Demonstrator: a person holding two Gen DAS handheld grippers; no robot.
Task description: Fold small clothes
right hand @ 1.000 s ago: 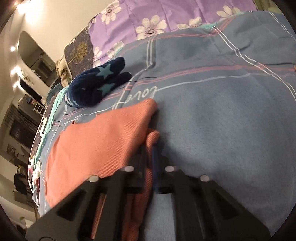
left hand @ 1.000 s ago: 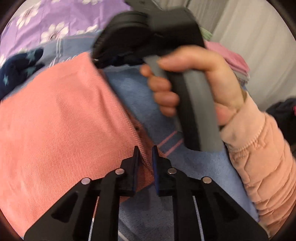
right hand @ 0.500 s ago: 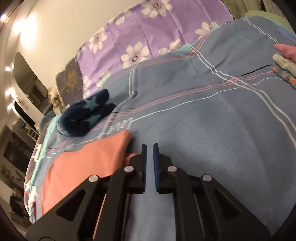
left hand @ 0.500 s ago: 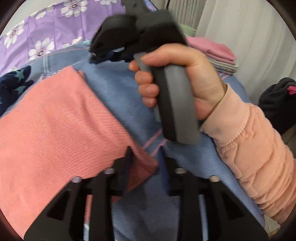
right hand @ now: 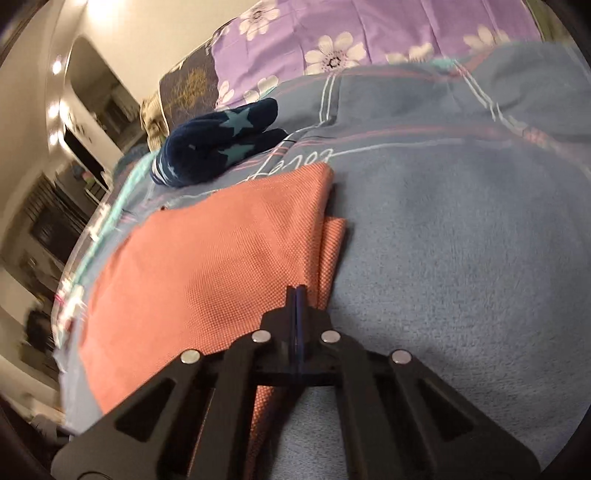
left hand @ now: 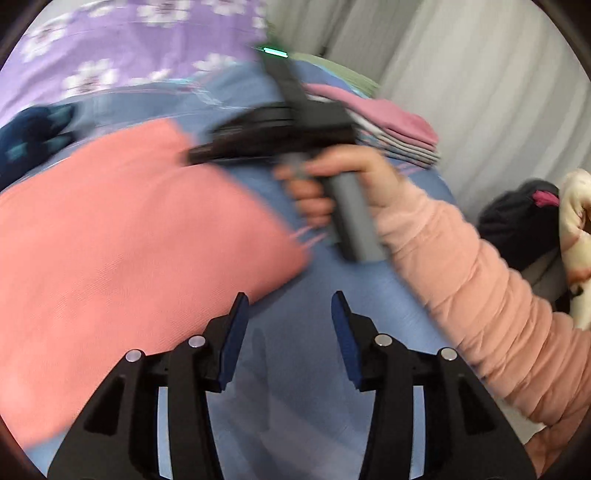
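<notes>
Left wrist view: my left gripper [left hand: 288, 306] has just been opening, jaws apart over bare blue blanket [left hand: 295, 369]. The pink cloth [left hand: 129, 240] lies at ten o'clock. My right gripper [right hand: 296, 295] is pinched together at the cloth's right edge.

The blue blanket [right hand: 443, 240] bears cursive lettering (upside down), perhaps "love".

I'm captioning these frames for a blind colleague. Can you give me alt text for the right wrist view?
The right gripper, jaws shut, rests at the edge of a folded salmon cloth on a blue blanket. Beyond lie a navy sock with stars and a purple flowered pillow.
</notes>
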